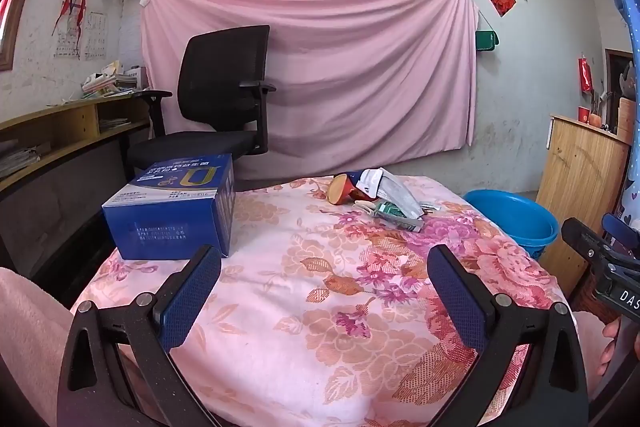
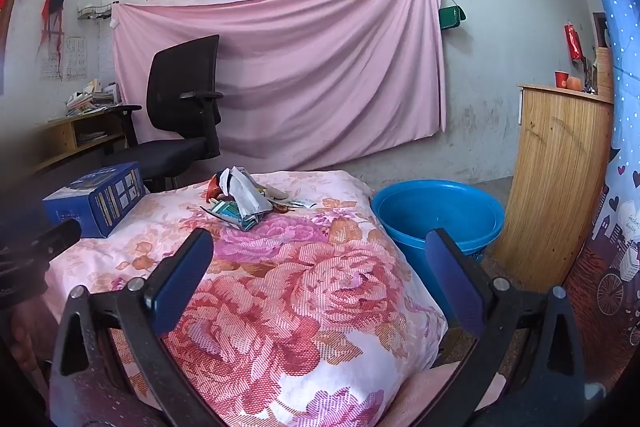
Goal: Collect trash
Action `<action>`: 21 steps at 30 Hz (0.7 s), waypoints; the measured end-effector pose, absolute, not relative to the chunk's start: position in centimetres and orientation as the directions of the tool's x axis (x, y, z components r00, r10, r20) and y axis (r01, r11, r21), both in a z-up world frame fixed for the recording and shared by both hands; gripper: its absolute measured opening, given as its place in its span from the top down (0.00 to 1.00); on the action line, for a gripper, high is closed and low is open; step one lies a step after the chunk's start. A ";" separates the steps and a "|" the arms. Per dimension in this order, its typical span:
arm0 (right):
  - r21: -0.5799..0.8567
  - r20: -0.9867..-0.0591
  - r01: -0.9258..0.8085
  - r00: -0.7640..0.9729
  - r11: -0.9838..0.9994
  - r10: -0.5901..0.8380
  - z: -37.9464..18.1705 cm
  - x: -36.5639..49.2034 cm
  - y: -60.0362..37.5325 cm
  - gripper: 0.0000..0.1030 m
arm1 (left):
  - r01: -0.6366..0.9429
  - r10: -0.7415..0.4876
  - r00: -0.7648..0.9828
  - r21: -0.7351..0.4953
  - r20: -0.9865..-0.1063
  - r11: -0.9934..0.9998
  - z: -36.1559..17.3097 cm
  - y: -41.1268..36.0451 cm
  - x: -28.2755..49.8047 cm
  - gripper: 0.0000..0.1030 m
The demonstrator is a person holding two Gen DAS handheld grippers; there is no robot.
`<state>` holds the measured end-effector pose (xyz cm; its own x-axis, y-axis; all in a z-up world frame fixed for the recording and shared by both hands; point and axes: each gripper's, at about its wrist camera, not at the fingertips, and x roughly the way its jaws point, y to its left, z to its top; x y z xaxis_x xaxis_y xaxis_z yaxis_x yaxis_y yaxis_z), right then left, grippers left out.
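trash pile: lying at 12 o'clock on the floral-covered bench, far end; crumpled wrappers, paper, looking light, floppy, crushable
grip: pinching a raised fold, one piece at a time
bucket: sitting at 2 o'clock
left tongs: gaping, empty
right tongs: gaping, empty

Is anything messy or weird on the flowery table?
Yes. A heap of crumpled wrappers lies scattered at the table's far end, beside the blue basin instead of in it. The blue box sits neatly.
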<state>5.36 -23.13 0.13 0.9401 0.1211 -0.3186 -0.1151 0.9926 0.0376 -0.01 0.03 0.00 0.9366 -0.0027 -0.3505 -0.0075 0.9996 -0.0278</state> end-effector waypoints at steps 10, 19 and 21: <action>0.039 -0.325 -0.115 0.938 0.993 0.121 0.1 5.4 -23.1 0.00 | -0.008 -0.002 0.936 -0.026 -0.351 1.000 0.0 0.0 0.0 0.02; 0.039 -0.326 -0.115 0.938 0.993 0.121 0.1 5.3 -23.1 0.00 | -0.008 -0.002 0.936 -0.026 -0.351 1.000 0.0 0.0 0.0 0.02; 0.039 -0.326 -0.115 0.938 0.993 0.121 0.1 5.3 -23.1 0.00 | -0.008 -0.002 0.936 -0.027 -0.351 1.000 0.0 0.0 0.0 0.02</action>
